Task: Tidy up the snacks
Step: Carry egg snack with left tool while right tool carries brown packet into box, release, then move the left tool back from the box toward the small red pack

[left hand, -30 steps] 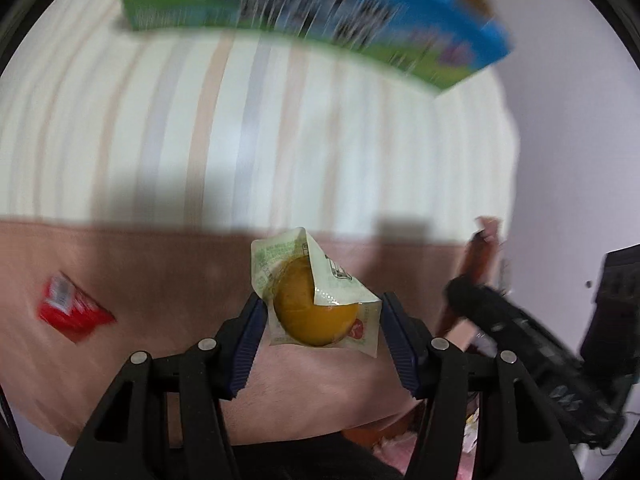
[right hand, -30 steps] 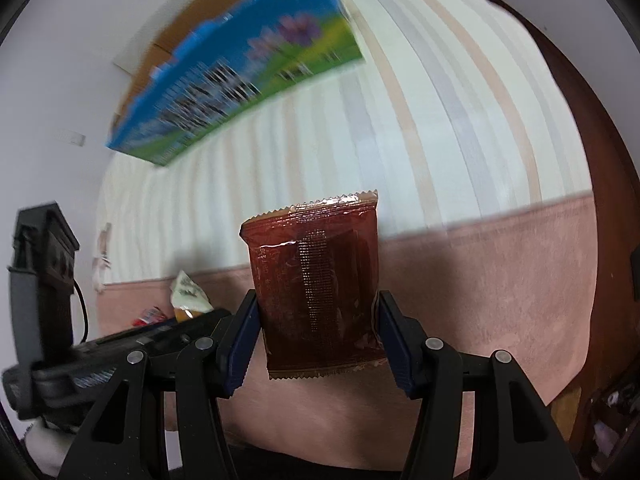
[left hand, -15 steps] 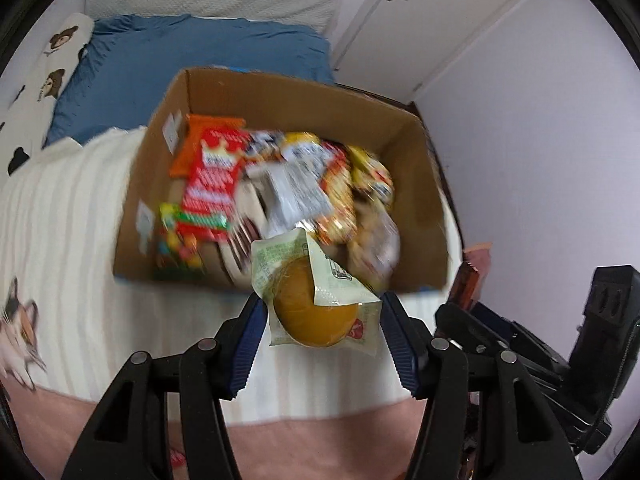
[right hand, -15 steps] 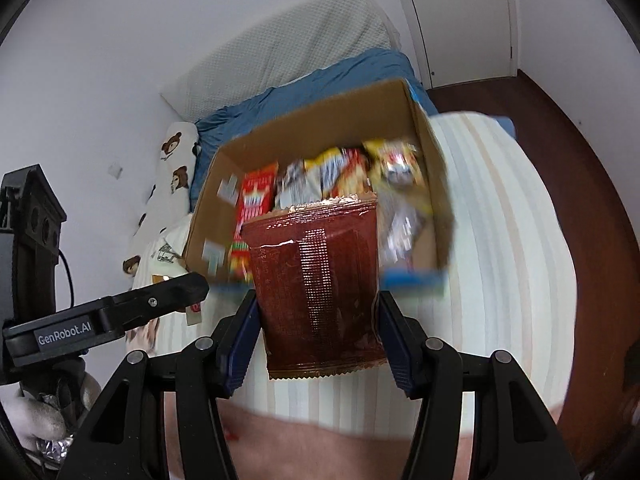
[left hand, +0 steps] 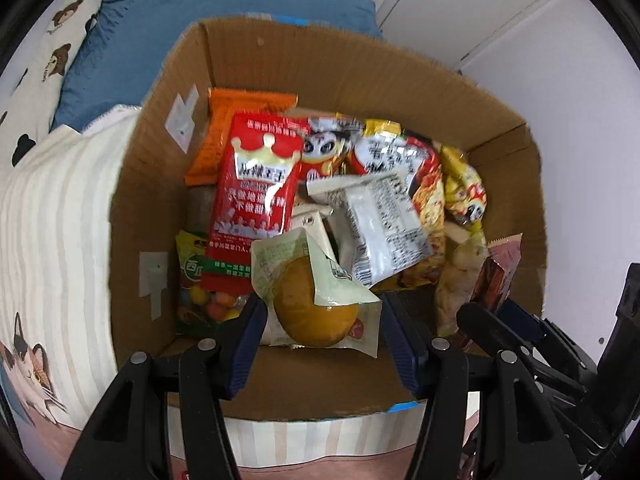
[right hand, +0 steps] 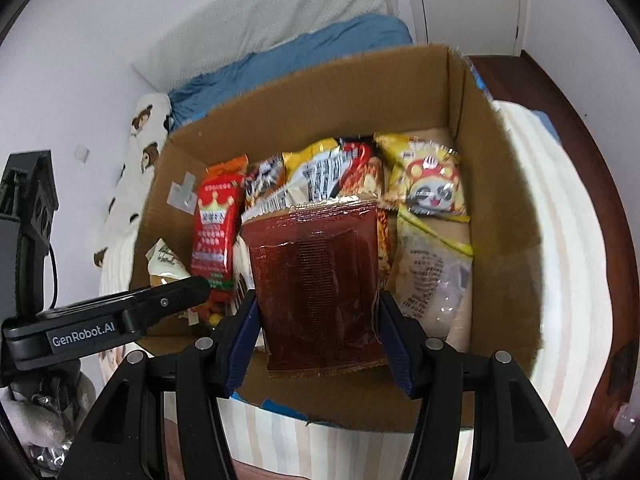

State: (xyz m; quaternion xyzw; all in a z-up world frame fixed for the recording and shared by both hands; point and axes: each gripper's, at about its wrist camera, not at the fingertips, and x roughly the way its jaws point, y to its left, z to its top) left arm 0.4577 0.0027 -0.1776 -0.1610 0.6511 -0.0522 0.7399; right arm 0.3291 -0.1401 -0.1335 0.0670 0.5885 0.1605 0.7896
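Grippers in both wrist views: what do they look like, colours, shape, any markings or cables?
Both alike: the left gripper and right gripper have black angular linkage arms with silver rivets and dark blue finger pads. In the right wrist view, the left gripper's side reads "GenRobot.AI" in white, with a thin black cable beside it. No sleeves show.

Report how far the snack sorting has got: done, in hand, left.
Done: the cardboard box already holds many packets, such as the red crown packet. In hand: the left gripper grips a yellow pastry packet; the right gripper grips a dark red packet, both over the box. Left: releasing both.
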